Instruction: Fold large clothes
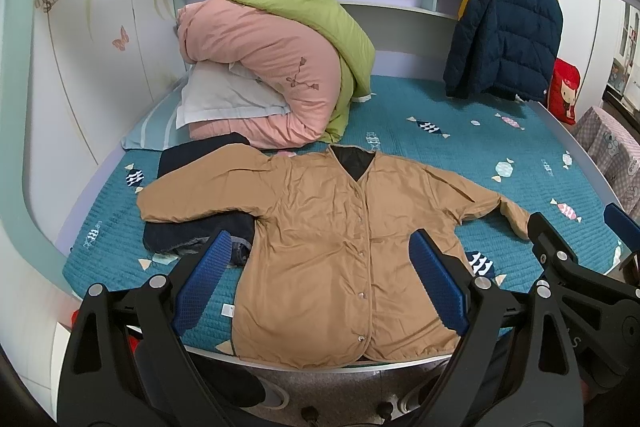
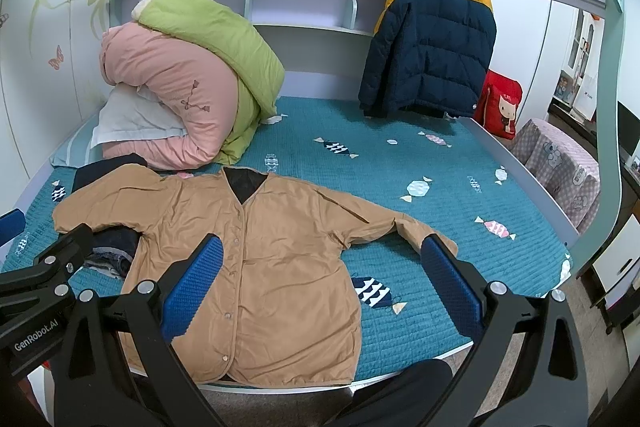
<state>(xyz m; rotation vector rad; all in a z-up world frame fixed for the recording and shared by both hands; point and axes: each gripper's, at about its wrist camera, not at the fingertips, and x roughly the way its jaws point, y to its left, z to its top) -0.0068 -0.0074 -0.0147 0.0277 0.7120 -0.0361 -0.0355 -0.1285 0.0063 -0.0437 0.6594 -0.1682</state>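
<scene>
A tan jacket [image 1: 320, 247] lies flat, front up and sleeves spread, on a teal bed [image 1: 460, 155]. The left tongs [image 1: 324, 279] and right tongs [image 2: 324, 283] hover above it, both spread wide and empty. One sleeve drapes over dark folded clothes [image 1: 188, 239].

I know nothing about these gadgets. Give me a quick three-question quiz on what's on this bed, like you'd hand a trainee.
1. True or false: the tan jacket lies spread flat on the teal bedspread, front up and snapped shut.
2. What lies under the jacket's sleeve on the camera's left? A) a red cushion B) dark folded clothes C) a pillow
3. Fill in: the left gripper and the right gripper are both ____, holding nothing.

Key: 1 true; 2 B; 3 open
</scene>
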